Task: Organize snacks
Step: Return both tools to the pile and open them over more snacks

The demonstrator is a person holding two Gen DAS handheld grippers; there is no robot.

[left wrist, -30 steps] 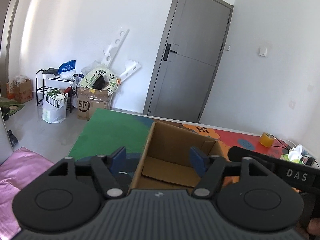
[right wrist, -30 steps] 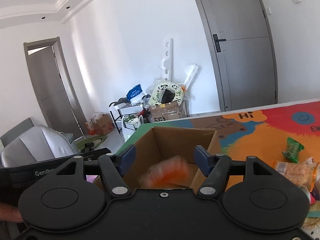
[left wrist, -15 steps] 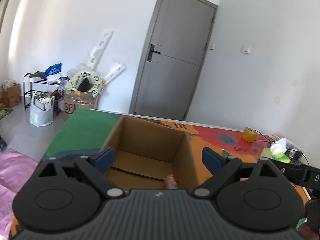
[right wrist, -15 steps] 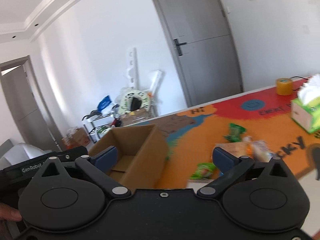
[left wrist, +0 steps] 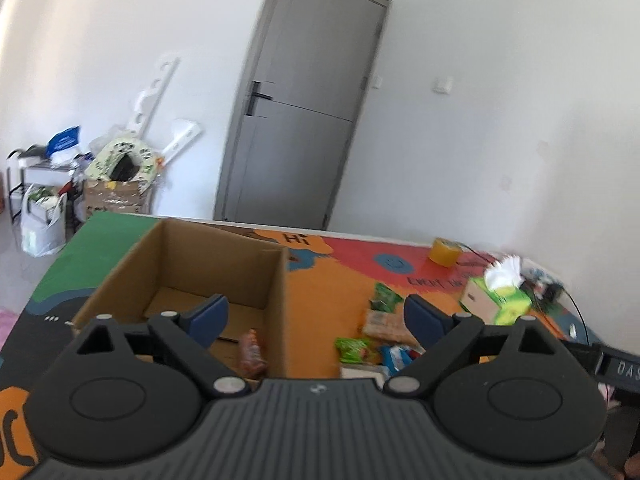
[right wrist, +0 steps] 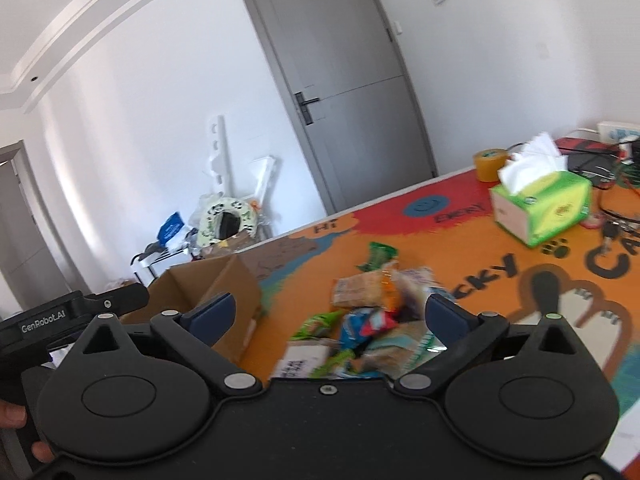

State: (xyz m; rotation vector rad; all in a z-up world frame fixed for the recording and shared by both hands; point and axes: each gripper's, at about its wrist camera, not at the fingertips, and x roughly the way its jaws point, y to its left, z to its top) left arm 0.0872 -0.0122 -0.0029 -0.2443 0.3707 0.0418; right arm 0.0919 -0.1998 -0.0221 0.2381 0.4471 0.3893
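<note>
An open cardboard box (left wrist: 224, 256) stands on the colourful table mat; it also shows in the right wrist view (right wrist: 224, 284). A red-orange snack packet (left wrist: 251, 354) lies inside the box near its right wall. A pile of snack packets (right wrist: 372, 316) lies right of the box, also in the left wrist view (left wrist: 376, 336). My left gripper (left wrist: 316, 318) is open and empty above the box's right wall. My right gripper (right wrist: 340, 312) is open and empty above the snack pile.
A green tissue box (right wrist: 544, 208) and a yellow tape roll (right wrist: 490, 164) sit at the far right of the table. Cables and small items (right wrist: 608, 176) lie behind them. A grey door (left wrist: 304, 120) and floor clutter (left wrist: 116, 176) are beyond the table.
Both grippers have swung right, from over the box toward the snack pile, and opened wider. The orange packet dropped from the right gripper now lies in the box.
</note>
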